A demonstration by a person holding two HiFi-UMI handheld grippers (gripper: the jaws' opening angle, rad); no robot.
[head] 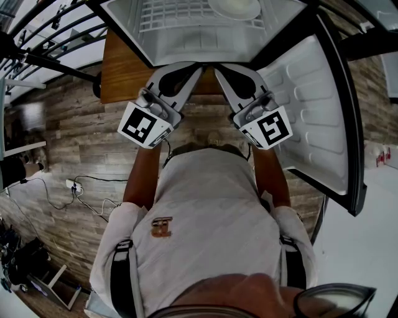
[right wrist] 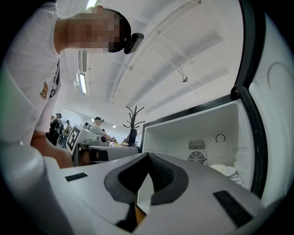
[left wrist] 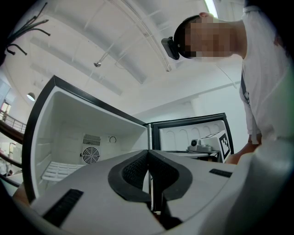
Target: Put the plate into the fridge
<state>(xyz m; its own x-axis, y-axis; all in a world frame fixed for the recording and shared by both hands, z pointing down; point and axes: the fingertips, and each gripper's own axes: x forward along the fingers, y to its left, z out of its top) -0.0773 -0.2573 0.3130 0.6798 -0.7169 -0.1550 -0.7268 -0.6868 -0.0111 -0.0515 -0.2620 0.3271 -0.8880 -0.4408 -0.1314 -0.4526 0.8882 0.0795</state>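
Observation:
The white plate [head: 235,7] lies on the wire shelf [head: 180,15] inside the open fridge [head: 134,28], at the shelf's right side. It also shows low in the fridge's right corner in the right gripper view, plate [right wrist: 223,170]. My left gripper [head: 196,67] and right gripper [head: 219,67] hang side by side just in front of the fridge opening, apart from the plate. Both are shut with nothing between their pads: left gripper [left wrist: 148,151], right gripper [right wrist: 148,154]. A fan grille [left wrist: 90,155] sits on the fridge's back wall.
The fridge door [head: 317,105] stands swung open at the right. A wooden surface [head: 121,68] lies under the fridge's front at the left. Cables and a power strip [head: 74,186] lie on the wood-look floor to the left. People and a coat stand [right wrist: 133,121] are far off.

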